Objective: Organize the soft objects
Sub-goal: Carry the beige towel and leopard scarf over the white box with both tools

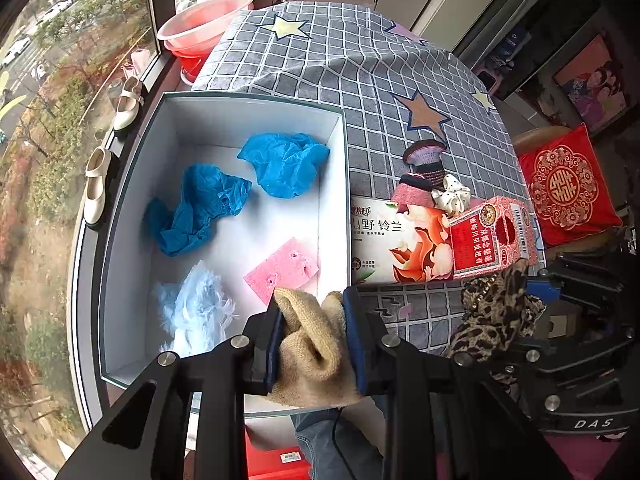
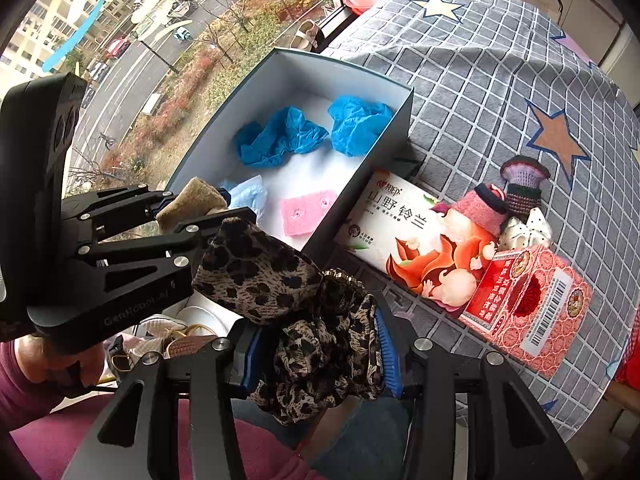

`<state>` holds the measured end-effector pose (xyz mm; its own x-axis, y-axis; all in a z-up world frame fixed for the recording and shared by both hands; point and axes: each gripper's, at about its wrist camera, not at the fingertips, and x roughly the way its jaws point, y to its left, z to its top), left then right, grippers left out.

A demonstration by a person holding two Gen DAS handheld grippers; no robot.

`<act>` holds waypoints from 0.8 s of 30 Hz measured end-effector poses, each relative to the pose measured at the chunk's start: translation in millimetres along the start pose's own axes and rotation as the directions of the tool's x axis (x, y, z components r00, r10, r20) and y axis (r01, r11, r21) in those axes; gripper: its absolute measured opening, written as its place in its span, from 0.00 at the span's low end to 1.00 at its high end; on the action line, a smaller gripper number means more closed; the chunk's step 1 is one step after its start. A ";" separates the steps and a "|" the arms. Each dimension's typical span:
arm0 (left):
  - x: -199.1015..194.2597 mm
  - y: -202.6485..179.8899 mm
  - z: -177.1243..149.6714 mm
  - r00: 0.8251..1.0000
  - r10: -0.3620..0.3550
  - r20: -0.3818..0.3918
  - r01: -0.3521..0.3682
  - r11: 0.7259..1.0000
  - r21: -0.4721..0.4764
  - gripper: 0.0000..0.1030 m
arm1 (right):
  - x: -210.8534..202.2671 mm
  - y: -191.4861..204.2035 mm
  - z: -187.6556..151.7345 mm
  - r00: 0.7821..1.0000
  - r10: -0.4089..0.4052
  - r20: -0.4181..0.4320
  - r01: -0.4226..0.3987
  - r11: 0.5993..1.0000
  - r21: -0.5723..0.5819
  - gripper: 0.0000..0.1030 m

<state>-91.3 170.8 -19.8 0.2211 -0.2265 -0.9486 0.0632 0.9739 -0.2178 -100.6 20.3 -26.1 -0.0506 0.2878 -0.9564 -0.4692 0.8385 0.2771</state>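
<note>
The fingers [image 1: 276, 344] of the left gripper [image 1: 316, 340] are clenched on a tan knitted sock [image 1: 316, 344], which bulges between the blue pads. The right gripper [image 2: 320, 354] grasps a leopard-print cloth [image 2: 316, 344] the same way; its loose end drapes across toward the left gripper. Both point steeply down, at the near end of the open white box [image 1: 132, 184], close to the person's lap.

Inside the box lie a pale blue tuft [image 1: 196, 312], a pink sponge [image 1: 282, 270], and two crumpled blue covers [image 1: 196, 208] farther back. Right of the box, on the checked worktop [image 1: 360, 80], stand a printed carton [image 1: 392, 240] and a red carton [image 1: 490, 236], with small knitted pieces [image 1: 424, 172] behind them.

Judgement: the step in hand is carrying two soft items to the box. The next move calls for bringing each over bare box floor, then loosening the fingers, left first, so the draped cloth does not snag.
</note>
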 end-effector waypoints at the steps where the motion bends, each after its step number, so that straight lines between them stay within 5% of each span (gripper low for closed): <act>1: 0.5 0.9 0.0 1.000 0.000 0.001 0.000 1.000 -0.004 0.30 | 0.4 -0.9 -0.4 1.000 0.000 -0.004 0.000 1.000 0.004 0.47; 24: 9.5 22.3 6.4 1.000 -0.011 0.017 0.013 0.997 -0.081 0.30 | 9.2 -3.9 11.6 0.998 -0.019 -0.056 0.020 1.000 0.017 0.47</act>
<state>-81.6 190.3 -32.2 0.2373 -0.2377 -0.9419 -0.0133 0.9687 -0.2479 -89.0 25.1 -34.9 -0.0905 0.2451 -0.9653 -0.4552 0.8519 0.2590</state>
